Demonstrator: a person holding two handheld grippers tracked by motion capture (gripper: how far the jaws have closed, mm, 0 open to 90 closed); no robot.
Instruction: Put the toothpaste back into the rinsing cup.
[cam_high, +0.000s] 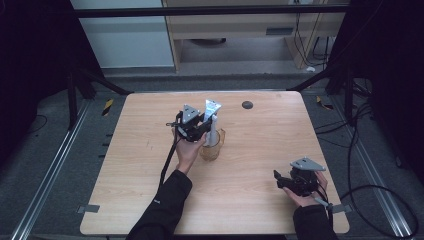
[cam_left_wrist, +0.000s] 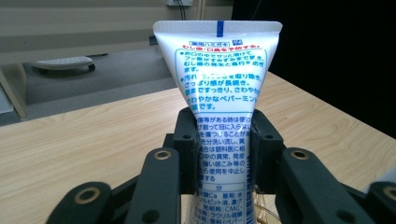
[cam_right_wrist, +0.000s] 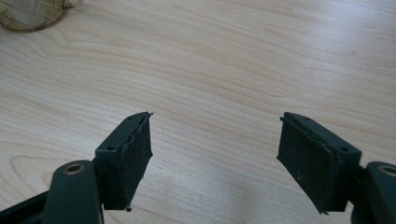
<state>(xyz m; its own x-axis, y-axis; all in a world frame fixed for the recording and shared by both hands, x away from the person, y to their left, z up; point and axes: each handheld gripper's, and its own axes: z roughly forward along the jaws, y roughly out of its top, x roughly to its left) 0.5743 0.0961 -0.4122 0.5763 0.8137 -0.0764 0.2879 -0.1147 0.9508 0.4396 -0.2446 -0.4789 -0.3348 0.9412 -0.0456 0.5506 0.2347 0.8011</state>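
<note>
left tool grasps the tube, its base hidden in the cup; right tool released.

The white tube carries Japanese print in blue and green. A small boxed heading near its top reads 薬用ハミガキ, with a red line just beneath it. Lower lines include さわやかなペパーミント. Near the bottom a blue band bears 分, with ingredient lines under it, too small to read fully.
</note>
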